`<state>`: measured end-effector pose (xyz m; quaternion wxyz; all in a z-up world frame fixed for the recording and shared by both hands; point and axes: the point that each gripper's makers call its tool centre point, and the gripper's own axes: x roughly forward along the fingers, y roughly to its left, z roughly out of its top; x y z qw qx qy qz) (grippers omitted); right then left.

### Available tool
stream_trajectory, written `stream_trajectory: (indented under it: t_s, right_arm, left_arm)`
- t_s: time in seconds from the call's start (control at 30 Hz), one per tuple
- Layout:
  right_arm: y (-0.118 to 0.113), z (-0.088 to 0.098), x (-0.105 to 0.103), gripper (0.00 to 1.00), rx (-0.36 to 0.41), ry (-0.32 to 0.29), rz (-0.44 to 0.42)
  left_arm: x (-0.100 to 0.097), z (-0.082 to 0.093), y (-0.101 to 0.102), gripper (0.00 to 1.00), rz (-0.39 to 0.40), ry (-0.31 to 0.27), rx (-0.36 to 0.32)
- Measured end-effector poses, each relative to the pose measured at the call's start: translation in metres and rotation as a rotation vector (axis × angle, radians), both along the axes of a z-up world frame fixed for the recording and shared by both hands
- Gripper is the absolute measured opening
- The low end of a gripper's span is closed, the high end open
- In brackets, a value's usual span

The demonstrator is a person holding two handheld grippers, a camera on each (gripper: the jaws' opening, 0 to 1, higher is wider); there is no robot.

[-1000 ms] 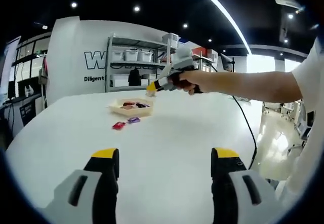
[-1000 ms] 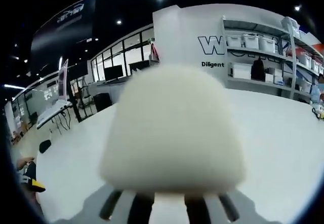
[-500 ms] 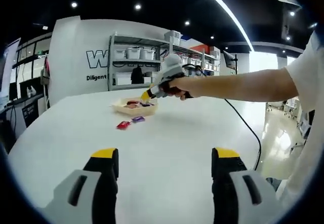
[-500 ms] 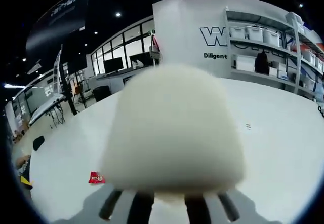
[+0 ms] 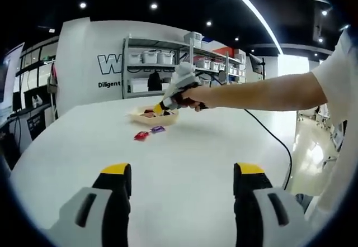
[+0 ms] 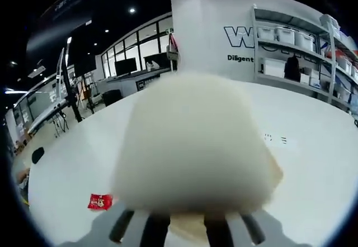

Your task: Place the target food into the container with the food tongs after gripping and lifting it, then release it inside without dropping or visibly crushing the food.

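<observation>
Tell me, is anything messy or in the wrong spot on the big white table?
Yes. Two small wrapped snacks, a red packet and a purple packet, lie loose on the table beside the tan container rather than inside it. Nothing looks spilled or broken.

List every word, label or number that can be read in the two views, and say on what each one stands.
"W", cut off by the metal shelf rack: large dark letters on the white wall panel.
"Diligent": smaller dark print below it on the same panel, clearest in the right gripper view.
Red snack packet on the white table: print too blurred to read.
Small marks on the table: too small.
</observation>
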<state>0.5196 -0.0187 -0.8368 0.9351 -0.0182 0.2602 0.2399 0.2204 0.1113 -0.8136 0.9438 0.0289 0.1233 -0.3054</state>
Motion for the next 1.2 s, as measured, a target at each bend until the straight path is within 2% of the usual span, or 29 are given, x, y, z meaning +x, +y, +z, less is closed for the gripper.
stream_trajectory:
  t_s: [0.8, 1.03, 1.2]
  right_arm:
    - [-0.008, 0.012, -0.007, 0.17, -0.004, -0.034, 0.001]
    - [-0.006, 0.019, -0.020, 0.16, 0.007, -0.040, 0.026]
    - [0.006, 0.029, -0.036, 0.16, 0.018, -0.060, 0.093]
  left_arm:
    - [-0.004, 0.000, -0.004, 0.73, -0.011, -0.010, -0.002]
    - [-0.005, 0.002, -0.004, 0.73, -0.012, -0.016, 0.002]
    - [-0.005, 0.004, -0.005, 0.73, -0.014, -0.019, -0.008]
